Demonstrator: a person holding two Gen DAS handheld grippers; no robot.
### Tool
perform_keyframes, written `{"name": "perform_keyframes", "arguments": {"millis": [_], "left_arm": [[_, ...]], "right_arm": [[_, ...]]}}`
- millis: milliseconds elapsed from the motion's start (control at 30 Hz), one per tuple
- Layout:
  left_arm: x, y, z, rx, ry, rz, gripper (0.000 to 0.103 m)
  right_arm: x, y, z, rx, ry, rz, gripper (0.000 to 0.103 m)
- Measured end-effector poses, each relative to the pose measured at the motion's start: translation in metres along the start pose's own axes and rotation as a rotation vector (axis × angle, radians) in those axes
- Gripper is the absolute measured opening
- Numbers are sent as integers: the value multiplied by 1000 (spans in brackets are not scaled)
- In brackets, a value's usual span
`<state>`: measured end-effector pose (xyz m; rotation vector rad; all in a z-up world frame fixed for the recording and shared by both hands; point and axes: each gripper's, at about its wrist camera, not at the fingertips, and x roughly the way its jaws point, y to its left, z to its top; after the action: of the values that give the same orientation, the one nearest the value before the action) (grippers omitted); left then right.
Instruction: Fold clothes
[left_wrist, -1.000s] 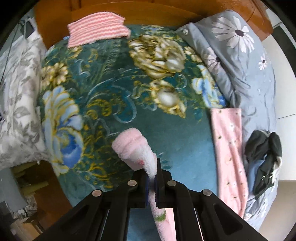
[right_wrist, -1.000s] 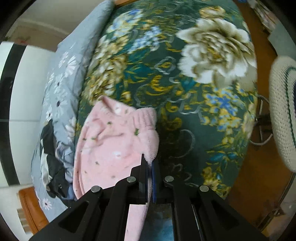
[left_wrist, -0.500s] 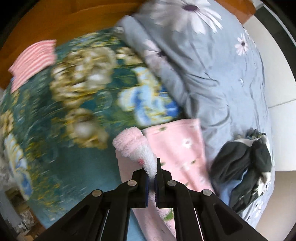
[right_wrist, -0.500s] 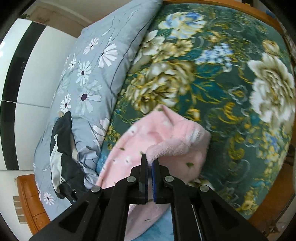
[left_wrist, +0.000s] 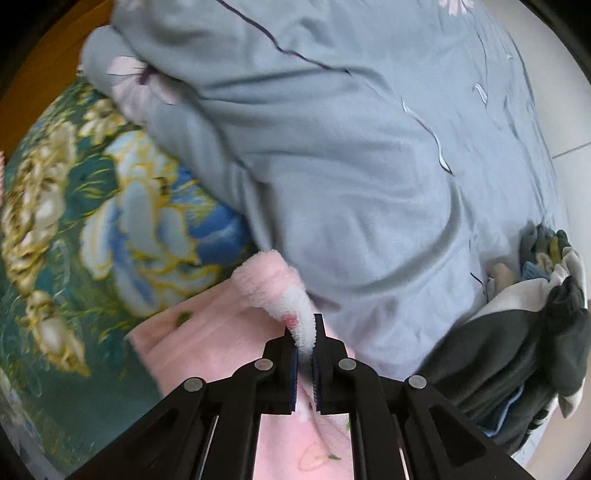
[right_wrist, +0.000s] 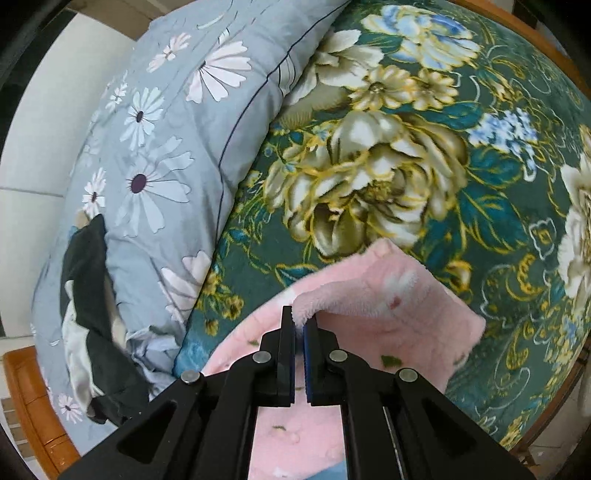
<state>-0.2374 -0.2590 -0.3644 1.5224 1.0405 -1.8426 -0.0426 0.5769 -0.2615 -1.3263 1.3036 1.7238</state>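
Observation:
A pink fleece garment with small flower prints lies folded over on the green floral blanket. My left gripper has the garment's fluffy cuff edge pinched between its pads, and its jaws are opening slightly. In the right wrist view my right gripper is shut on another edge of the same pink garment, which drapes over its own lower layer. Both grippers point steeply down at the bed.
A grey daisy-print quilt is bunched along the bed's side, also seen as the grey quilt. A heap of dark clothes lies on it. The wooden bed frame borders the quilt.
Both grippers have carried the pink garment's edges across the bed toward the grey quilt, folding it over itself. The striped pink cloth has slid out of the left view.

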Motion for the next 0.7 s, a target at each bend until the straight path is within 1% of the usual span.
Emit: {"name": "perform_keyframes", "arguments": {"millis": [100, 167, 200, 233, 267, 333, 400, 467, 500, 533, 567, 600, 633, 667, 700], "left_arm": [[10, 4, 3, 1, 1, -45, 9], [11, 10, 4, 2, 2, -86, 15], [9, 13, 4, 0, 0, -113, 18], [6, 16, 5, -3, 3, -151, 28], [-1, 20, 6, -1, 0, -184, 35], [-14, 28, 9, 1, -10, -244, 37], [-34, 46, 8, -4, -64, -242, 39], [-55, 64, 8, -8, -118, -240, 51], [-63, 73, 7, -12, -141, -235, 53], [-64, 84, 2, -19, -142, -215, 56], [-65, 96, -2, -26, -143, -196, 57], [-65, 106, -6, -35, -140, -177, 57], [-59, 116, -11, -49, -117, -162, 57], [-52, 127, -18, -71, -93, -152, 57], [-45, 136, -25, -93, -73, -157, 57]], "right_arm": [[17, 6, 8, -4, 14, -26, 4], [27, 9, 10, -7, 25, -38, 4], [31, 11, 12, -11, 28, -42, 4], [35, 13, 13, -14, 32, -47, 5], [38, 15, 14, -18, 32, -51, 6], [42, 20, 15, -26, 35, -57, 7], [44, 24, 15, -35, 35, -50, 7], [44, 28, 14, -43, 33, -35, 10], [43, 30, 13, -47, 31, -25, 16], [41, 34, 13, -56, 24, -4, 32], [37, 38, 12, -67, 15, 17, 44], [32, 45, 10, -90, -2, 37, 50], [28, 51, 8, -109, -13, 40, 55], [25, 56, 6, -128, -23, 43, 55], [21, 61, 3, -147, -28, 46, 55]]}}
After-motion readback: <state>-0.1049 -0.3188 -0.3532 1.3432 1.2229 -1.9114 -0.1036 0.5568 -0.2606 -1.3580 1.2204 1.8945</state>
